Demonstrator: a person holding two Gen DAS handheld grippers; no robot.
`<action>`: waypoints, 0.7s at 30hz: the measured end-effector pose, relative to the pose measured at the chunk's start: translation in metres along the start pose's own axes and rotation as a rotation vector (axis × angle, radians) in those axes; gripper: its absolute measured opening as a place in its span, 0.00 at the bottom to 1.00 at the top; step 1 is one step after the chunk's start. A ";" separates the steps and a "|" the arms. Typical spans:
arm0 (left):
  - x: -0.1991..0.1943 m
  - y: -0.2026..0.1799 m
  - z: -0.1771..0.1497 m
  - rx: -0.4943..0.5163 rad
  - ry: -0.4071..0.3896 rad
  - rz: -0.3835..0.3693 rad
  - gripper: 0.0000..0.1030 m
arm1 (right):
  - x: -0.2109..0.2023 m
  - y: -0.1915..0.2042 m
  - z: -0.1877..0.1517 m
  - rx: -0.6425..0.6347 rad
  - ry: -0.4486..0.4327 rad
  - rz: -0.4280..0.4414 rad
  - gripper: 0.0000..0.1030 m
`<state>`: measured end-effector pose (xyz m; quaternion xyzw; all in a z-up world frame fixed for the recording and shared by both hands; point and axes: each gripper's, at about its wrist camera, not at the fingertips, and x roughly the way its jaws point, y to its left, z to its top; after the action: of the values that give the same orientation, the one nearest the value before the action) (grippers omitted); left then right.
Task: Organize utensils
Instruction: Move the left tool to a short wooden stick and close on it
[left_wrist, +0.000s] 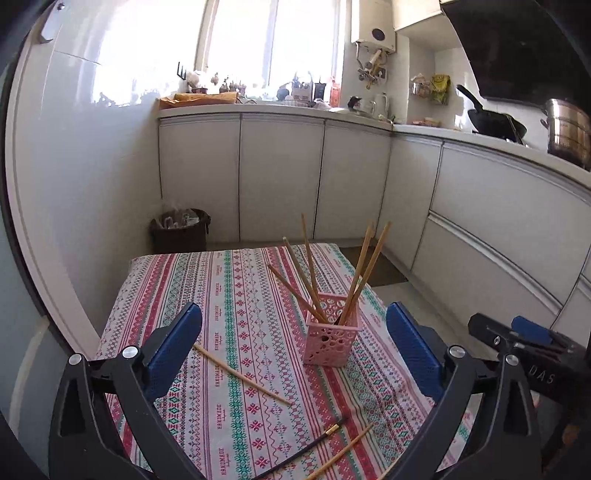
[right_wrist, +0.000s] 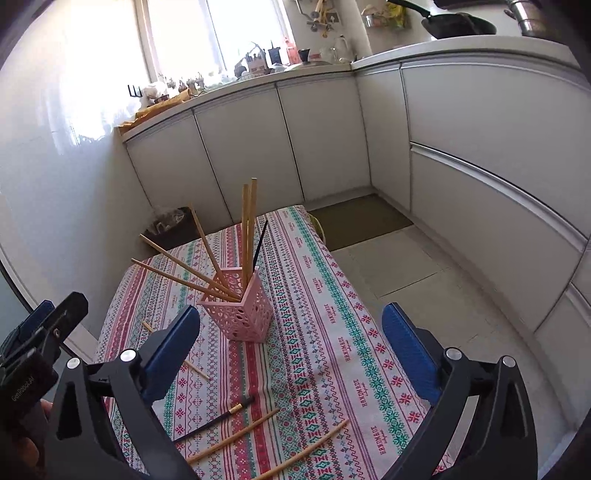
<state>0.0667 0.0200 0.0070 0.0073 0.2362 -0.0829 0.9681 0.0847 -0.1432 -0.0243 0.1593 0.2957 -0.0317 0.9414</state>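
We held our left gripper (left_wrist: 294, 350) and right gripper (right_wrist: 291, 349) over the bench with the striped red and green cloth (right_wrist: 332, 332). Both had their blue fingers (left_wrist: 177, 343) spread wide, holding nothing. The pink plastic basket with holes (right_wrist: 243, 314) stood upright on the cloth, between the fingers. We counted five light wooden chopsticks (right_wrist: 248, 229) and one black one (right_wrist: 260, 243) in it. Three wooden chopsticks (right_wrist: 236, 435) and one black stick with a gold band (right_wrist: 218, 419) lay flat close to us.
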 end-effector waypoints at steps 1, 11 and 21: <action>0.003 -0.001 -0.003 0.027 0.025 -0.006 0.93 | 0.000 -0.003 -0.002 0.005 0.008 -0.009 0.93; 0.038 -0.010 -0.058 0.473 0.261 -0.041 0.93 | 0.011 -0.016 -0.018 0.009 0.125 -0.056 0.93; 0.098 0.002 -0.086 0.927 0.479 -0.079 0.87 | 0.028 -0.018 -0.022 0.048 0.220 -0.012 0.93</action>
<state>0.1132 0.0108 -0.1146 0.4450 0.3894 -0.2113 0.7782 0.0929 -0.1524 -0.0627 0.1824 0.3973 -0.0269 0.8990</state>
